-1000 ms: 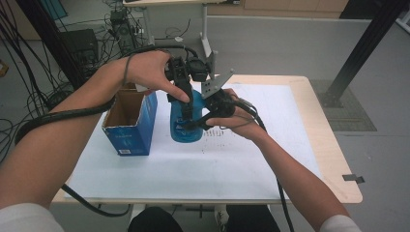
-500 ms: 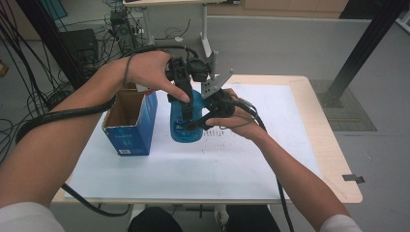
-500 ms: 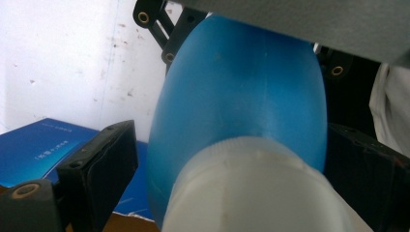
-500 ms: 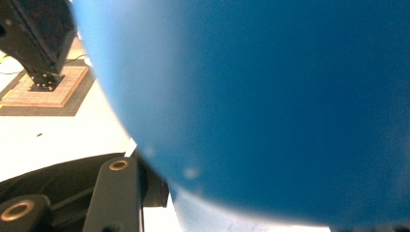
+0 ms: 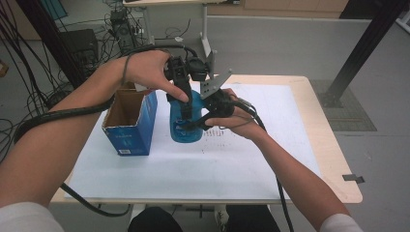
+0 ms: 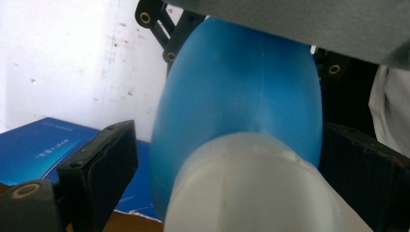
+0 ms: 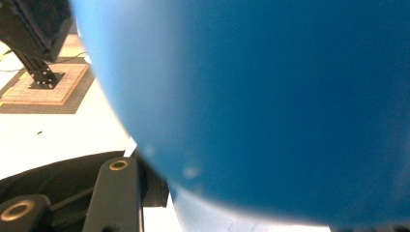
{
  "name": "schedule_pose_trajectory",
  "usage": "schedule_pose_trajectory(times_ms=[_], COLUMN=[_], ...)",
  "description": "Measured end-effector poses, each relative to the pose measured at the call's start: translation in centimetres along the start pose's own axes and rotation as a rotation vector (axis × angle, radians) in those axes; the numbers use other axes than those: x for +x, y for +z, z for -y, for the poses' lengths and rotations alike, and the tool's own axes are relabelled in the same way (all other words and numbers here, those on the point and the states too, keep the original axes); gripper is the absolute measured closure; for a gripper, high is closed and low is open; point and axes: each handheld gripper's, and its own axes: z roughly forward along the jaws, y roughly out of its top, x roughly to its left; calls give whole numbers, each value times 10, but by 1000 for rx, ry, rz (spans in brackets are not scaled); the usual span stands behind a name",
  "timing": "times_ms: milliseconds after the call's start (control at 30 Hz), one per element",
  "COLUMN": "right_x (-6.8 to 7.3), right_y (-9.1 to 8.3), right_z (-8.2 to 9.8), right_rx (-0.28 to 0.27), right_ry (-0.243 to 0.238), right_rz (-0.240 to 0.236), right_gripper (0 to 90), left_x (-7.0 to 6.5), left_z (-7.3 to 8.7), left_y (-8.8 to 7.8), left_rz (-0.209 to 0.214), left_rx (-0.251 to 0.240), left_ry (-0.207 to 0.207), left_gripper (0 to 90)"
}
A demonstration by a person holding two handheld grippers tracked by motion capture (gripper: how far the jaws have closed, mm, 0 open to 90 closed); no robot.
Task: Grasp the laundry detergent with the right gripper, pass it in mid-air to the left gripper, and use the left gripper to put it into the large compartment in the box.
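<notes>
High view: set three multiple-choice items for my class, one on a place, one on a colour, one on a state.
1. Where does the open box stand, seen from the high view?
A. Left of the blue bottle
B. Right of it
C. On top of it

2. What colour is the bottle's cap?
A. Red
B. White
C. Black

3. How does the bottle stand?
A. On its side
B. Upright
C. Upside down

Answers:
1 A, the box sits at the bottle's left.
2 B, the left gripper view shows a white cap.
3 B, its cap points up.
</notes>
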Motion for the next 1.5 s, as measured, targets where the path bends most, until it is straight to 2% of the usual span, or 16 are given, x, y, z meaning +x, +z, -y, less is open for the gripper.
schedule_pose_trajectory(times_ms=[1233,1500], right_x=[2,3], right_y=[-3,-3], right_z=[-1,-1], right_rx=[-8,-5], right_ry=[-9,3], right_rz=[11,5], right_gripper=[443,443], left_x=[-3,-3], left_z=[-2,-3], left_y=[-4,-1], left_rz=[-8,-11], left_rx=[0,-1], left_ry=[12,17], left_gripper=[99,145])
